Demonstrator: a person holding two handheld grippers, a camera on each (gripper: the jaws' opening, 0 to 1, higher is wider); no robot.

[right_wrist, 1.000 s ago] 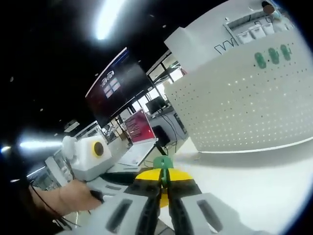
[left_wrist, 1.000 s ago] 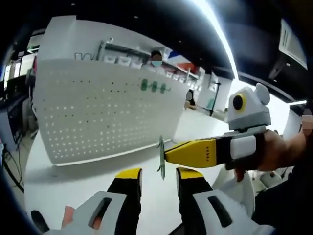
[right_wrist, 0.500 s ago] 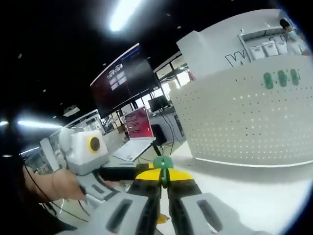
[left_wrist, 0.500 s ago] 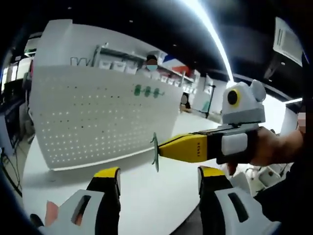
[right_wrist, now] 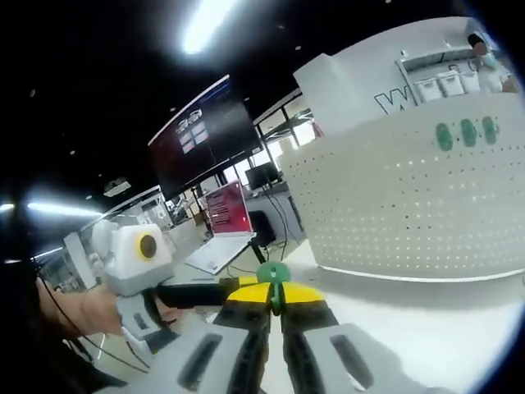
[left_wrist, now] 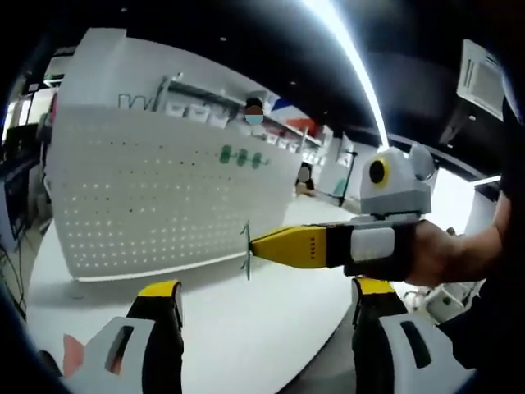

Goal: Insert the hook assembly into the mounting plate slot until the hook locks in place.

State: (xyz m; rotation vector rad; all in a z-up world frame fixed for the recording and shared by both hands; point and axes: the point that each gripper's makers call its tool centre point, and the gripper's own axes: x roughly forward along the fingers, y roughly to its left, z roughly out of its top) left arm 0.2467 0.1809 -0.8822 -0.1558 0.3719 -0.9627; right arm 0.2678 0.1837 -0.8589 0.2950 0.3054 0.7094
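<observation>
left gripper view, nearest first: left gripper [left_wrist: 261, 328] with jaws spread wide, holding nothing. just beyond, right gripper [left_wrist: 250, 250] reaching in from the right, jaws pinched shut on a thin green hook [left_wrist: 246, 251] seen edge-on, well clear of the white surface [left_wrist: 246, 345]. farther back, upright on that surface, white pegboard [left_wrist: 164, 197] with three green pieces [left_wrist: 242, 156] already near its top edge. right gripper view: same hook [right_wrist: 273, 275] showing as a green disc nipped at the yellow tips of right gripper [right_wrist: 274, 302], left gripper [right_wrist: 135, 267] off to the left, pegboard [right_wrist: 410, 205] ahead and to the right, green pieces [right_wrist: 466, 132] high on it. hook well apart from the board, so insertion not yet begun. for a clean step, probably best: keep the pinch firm, turn the hook's back square to the board, aim for a row beside the green pieces, push straight in without twisting, then press down till seated. exact hook shape and slot too small to tell. worth keeping board and hook both in sight.
</observation>
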